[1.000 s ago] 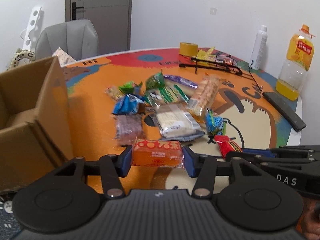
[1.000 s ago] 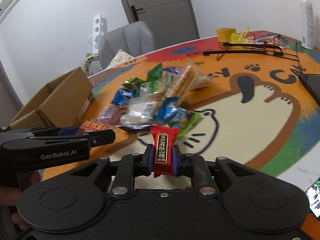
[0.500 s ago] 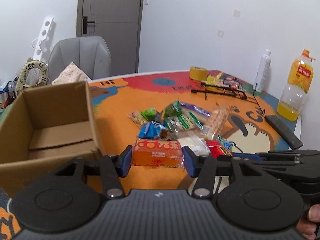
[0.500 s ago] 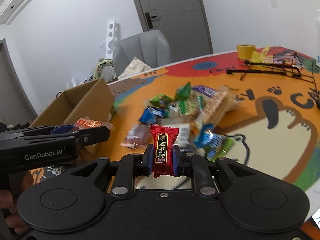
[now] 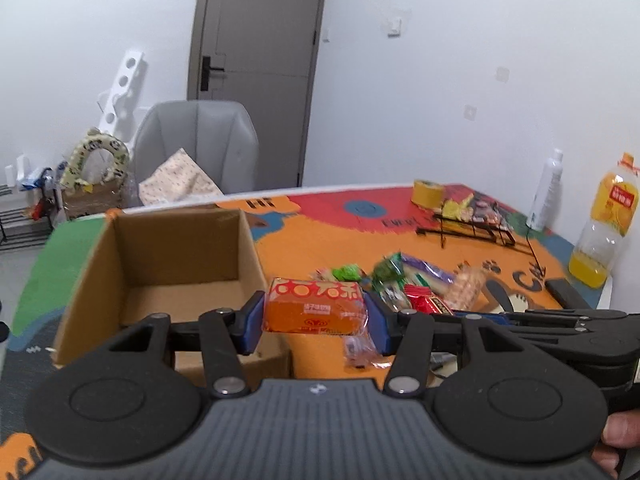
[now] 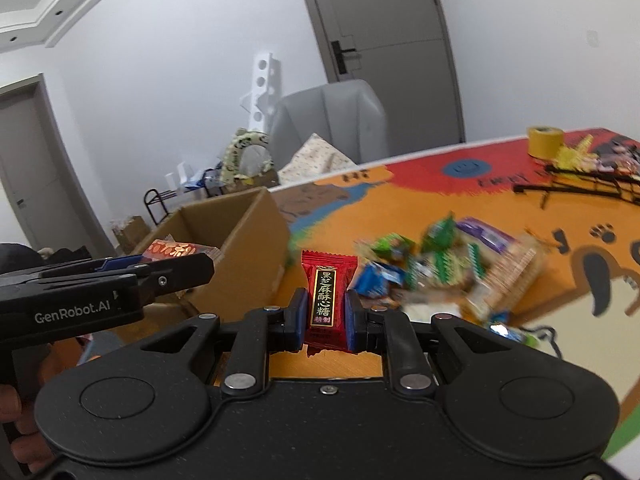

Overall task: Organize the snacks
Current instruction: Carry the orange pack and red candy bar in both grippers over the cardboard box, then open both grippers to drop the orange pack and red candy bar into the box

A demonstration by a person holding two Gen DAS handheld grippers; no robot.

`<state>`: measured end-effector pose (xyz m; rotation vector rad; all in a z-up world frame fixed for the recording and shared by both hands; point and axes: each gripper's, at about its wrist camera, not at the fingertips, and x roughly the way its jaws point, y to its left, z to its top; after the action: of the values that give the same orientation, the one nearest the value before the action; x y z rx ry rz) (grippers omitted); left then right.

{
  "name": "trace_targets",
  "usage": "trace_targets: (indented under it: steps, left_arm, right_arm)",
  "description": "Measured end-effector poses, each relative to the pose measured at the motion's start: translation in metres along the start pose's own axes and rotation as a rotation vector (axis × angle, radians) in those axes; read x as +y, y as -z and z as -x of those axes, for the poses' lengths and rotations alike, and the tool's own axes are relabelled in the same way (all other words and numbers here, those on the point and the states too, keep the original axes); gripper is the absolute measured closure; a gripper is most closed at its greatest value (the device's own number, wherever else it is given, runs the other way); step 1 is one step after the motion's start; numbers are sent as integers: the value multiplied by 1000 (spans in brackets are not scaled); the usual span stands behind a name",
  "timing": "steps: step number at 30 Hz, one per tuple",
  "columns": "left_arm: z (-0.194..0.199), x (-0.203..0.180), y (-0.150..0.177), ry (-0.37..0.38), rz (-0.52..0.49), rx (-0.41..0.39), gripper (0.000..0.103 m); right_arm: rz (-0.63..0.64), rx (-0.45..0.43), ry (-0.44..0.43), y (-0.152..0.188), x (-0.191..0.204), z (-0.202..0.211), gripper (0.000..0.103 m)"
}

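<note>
Now higher, box point(image 5: 172, 264) nearer; left gripper point(image 5: 314, 320) grips orange pack point(image 5: 314, 310), right gripper point(image 6: 325, 316) red candy point(image 6: 325, 300).

White walls point(image 5: 420, 92) close the room, evenly lit. A grey door point(image 5: 256, 60) with a dark handle stands at upper centre of the left wrist view; small white switch plates point(image 5: 395, 27) sit on the wall to its right. Below the door, a grey padded chair point(image 5: 200, 140) holds a patterned cushion point(image 5: 180, 184). A white perforated board point(image 5: 122, 92) leans on the wall at the left, above a panda-print ring point(image 5: 96, 160) and a low dark rack point(image 5: 18, 220). In the right wrist view a second grey door point(image 6: 24, 168) shows at the left edge, and white ceiling moulding point(image 6: 48, 20) curves across the upper left
</note>
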<state>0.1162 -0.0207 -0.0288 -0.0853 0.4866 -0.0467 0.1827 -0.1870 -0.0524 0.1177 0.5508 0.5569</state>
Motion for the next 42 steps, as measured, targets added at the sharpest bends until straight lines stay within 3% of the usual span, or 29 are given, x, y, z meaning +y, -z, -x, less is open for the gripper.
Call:
trace_targets:
  steps: [6,18,34,37,39,41,42]
  left_arm:
    - [16,26,-9,-41,39,-44,52]
    - [11,77,-16,-110,107,-50,51]
    - [-10,111,-34,-108,141,-29,51]
    - [-7,113,-35,-123,152,-29,47]
    - [-4,116,-33,-123,164,-24,41]
    - [-1,118,-30,-128,179,-16,25]
    - [-1,120,-30,-133,185,-14,23]
  right_arm:
    - [29,-3,-37,-9,23,-8,86]
    - [62,-11,-71,-30,57,-37,86]
    - [27,37,-133,-47,80,-74,86]
    - [9,53,-160,-47,80,-77,81]
    - [3,49,-164,-48,79,-78,67]
    - [-6,46,-157,-47,77,-76,64]
    - [-14,47,-158,-46,76,-76,63]
